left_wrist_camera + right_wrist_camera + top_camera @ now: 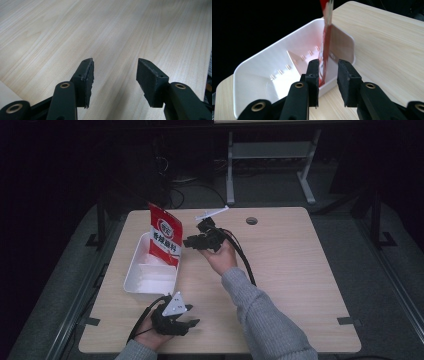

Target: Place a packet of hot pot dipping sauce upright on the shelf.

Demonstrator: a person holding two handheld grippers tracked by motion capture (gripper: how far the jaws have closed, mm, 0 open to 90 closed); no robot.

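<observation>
Red-and-white packet [165,236] stands upright in the white tray [145,287], leaning at the tray's far end, over toward the far-left corner of the worktop [295,270]. And look at the right gripper [192,241]: it sits just beside the packet, on the side facing the worktop's middle, its tips aimed at the packet's lower half. From the right gripper view, the packet [325,42] is seen edge-on, a thin red strip rising from inside the tray [262,67], lined up with the gap between the jaws but beyond their tips. The right gripper [328,75] is parted narrowly, pads bare, nothing between them. Whether a pad touches the tray's rim, I can't tell from here.

Down at the near edge, the left gripper [187,324] rests in the person's hand just in front of the tray's near end, well apart from the packet, its grey three-cornered plate [175,306] on top. In its own view the left gripper [115,75] stands wide open over bare wood [112,30], holding nothing.
</observation>
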